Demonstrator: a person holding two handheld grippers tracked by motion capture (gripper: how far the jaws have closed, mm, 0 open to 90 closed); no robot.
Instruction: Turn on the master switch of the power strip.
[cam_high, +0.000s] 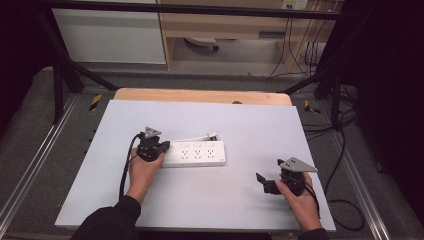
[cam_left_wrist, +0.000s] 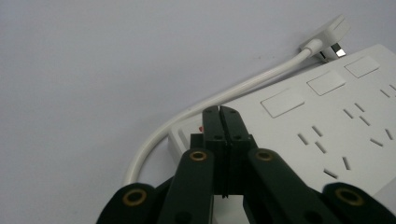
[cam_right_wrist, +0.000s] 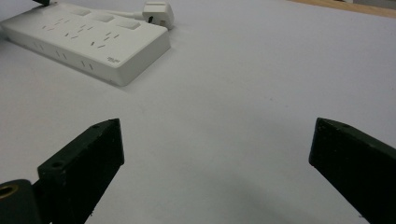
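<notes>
The white power strip (cam_high: 196, 153) lies flat near the middle of the pale table (cam_high: 250, 130), with its long side from 9 o'clock to 3 o'clock in the high view. It has three square switches (cam_left_wrist: 282, 102) in a row and groups of socket slots beside them. Its white cable (cam_left_wrist: 219, 95) leaves the end at 9 o'clock, makes a curve, and runs along the far side of the strip to the white plug (cam_high: 212, 134), which lies on the table just beside the strip at about 12 o'clock of it.

The left gripper (cam_left_wrist: 220, 112) is at the 9 o'clock end of the strip. Its jaws are pressed together with nothing between them, and the tips are over the corner of the strip where a small red mark (cam_left_wrist: 201, 127) shows. I cannot tell if the tips touch the strip. The left hand (cam_high: 142, 170) holds it from 6 o'clock.

The right gripper (cam_high: 265, 182) is well apart from the strip, at about 4 o'clock of it, near the table's edge. Its jaws are spread wide over bare table, holding nothing. The right hand (cam_high: 300, 197) holds it.
</notes>
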